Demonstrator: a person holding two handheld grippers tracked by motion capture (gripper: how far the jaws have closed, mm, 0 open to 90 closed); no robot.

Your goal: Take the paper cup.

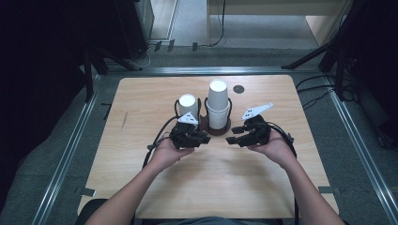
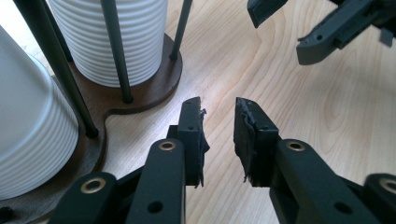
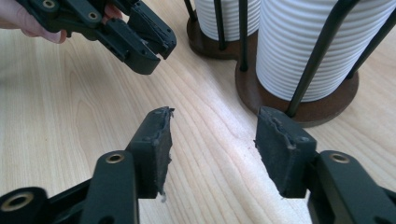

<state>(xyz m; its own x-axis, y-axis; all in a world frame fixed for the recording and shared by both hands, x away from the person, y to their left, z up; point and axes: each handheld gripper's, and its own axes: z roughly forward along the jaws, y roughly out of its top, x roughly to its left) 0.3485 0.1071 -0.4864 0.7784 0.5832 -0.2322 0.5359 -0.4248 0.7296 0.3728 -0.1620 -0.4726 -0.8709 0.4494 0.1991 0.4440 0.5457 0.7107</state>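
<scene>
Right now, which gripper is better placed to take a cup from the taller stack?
Right, probably. The right gripper, jaws open, sits beside the taller cup stack. The left gripper sits below the shorter stack, its jaws open less wide.

table [image 1: 155, 187] evenly lit from overhead, room around it pretty dark, soft glare patch on the wood in the left gripper view, near jaws a bit soft up close, white cups [image 2: 122, 37] bright, shadows faint
</scene>
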